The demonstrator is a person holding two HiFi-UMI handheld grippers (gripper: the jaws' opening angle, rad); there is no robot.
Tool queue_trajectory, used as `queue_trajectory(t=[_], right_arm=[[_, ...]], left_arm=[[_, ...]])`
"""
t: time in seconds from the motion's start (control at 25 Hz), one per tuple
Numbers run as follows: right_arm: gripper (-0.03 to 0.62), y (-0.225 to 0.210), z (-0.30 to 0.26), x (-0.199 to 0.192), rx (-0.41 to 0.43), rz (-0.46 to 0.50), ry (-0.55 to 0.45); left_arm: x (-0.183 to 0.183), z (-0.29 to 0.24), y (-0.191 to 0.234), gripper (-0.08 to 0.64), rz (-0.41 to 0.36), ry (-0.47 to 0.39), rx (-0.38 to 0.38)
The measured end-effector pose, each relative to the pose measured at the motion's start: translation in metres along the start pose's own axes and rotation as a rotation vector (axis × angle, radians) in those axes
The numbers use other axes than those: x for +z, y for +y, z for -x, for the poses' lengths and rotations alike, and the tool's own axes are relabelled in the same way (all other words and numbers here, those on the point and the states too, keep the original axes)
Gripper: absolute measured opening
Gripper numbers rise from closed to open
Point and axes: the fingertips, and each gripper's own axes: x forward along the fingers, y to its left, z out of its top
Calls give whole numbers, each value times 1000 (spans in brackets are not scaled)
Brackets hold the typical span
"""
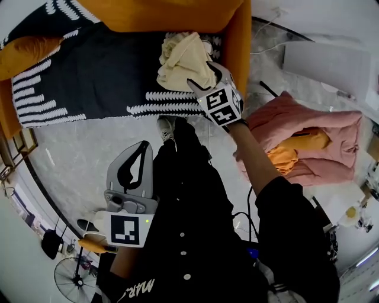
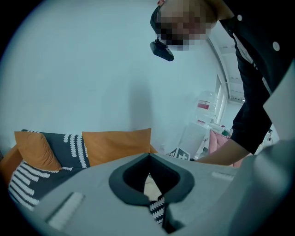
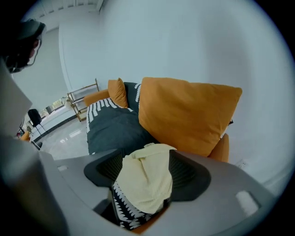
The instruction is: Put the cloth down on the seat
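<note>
**Status.** Task approx. half done. The cloth [image 1: 180,59] is over the seat [image 1: 100,77] but not released.

**Right claw** [image 1: 204,74]
- Jaws clamped on the cloth. The right gripper view shows the cream fabric bunched between both pads.
- Pos.: 12 o'clock in the head view, at the right end of the seat, just in front of the orange back cushion [image 1: 160,15].
- Contact between cloth and seat: the bottom folds prob. touch the black-and-white cover, but from above I cannot confirm it.

**Left claw** [image 1: 144,147]
- Jaws together, nothing between them. Only the sofa shows through the gap in the left gripper view.
- Pos.: 7 o'clock in the head view, low beside my body, well apart from the seat. Not needed for this step.

**Remaining, as judged**
1. Lower the right claw until the cloth lies flat on the seat.
2. Part the jaws.
3. Pull back toward 6 o'clock, clear of the fabric.

**Containers.** No bin or basket in view. At 3 o'clock, a pink pile of clothes [image 1: 314,127] has an orange piece [image 1: 293,148] lying in its fold. It is well apart from the seat and not part of this task.
</note>
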Motion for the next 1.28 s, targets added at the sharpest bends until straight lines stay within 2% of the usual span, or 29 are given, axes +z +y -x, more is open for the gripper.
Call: queue_trajectory(t=[0.08,0.24,0.4,0.52,0.8,1.0,1.28], right_arm=[[296,6,13,8,0,0,-27],[120,3,40,28,-59,22,-96],[36,15,74,46,-69,-10,-135],[28,20,102,67,-41,-55,-196],[29,46,171,107,-43,-33,-306],[28,50,215,134,-78,-23,-385],[28,47,278,156,-177,-86,-490]], left_arm=[[7,4,-3,0,-11,-12,-2],[22,9,-7,0,-60,-50,-7],[40,26,-10,0,-66,-76,-5],[58,34,-13,0,-111,-134,-14],[82,66,-11,0,-135,-213,-4],[95,83,-6,0,-173,-264,9],[109,104,1,0,-187,-326,22]])
